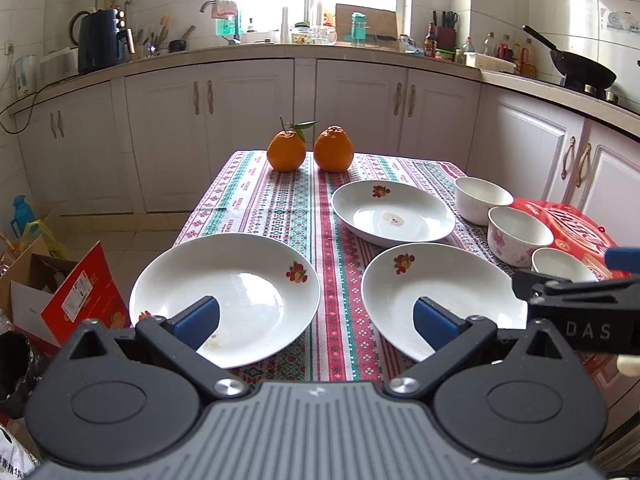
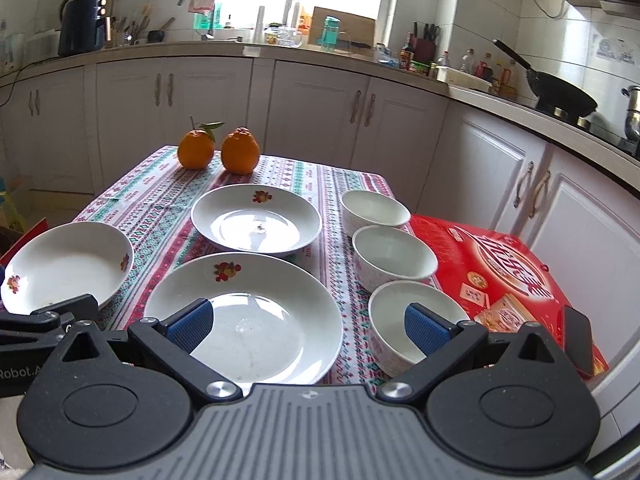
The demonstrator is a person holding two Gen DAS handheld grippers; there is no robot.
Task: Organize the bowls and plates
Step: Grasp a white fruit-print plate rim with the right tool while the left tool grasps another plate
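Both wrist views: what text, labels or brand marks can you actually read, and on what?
"DAS" – white letters on the black body of the right claw, seen in the left wrist view.
"Robot.A" – cut off at the frame edge, on the left claw, seen in the right wrist view.
Red box: large white characters, too stylised to read.
Red carton on the floor: label too small.

The three white plates point(image 2: 256, 224) carry small red-and-yellow fruit prints. The near bowls point(image 2: 394, 258) are white with pink flowers. The tablecloth point(image 1: 280, 208) shows red, green and white woven bands. Far off sit two oranges point(image 1: 310, 150); right, a red box point(image 2: 500, 276).
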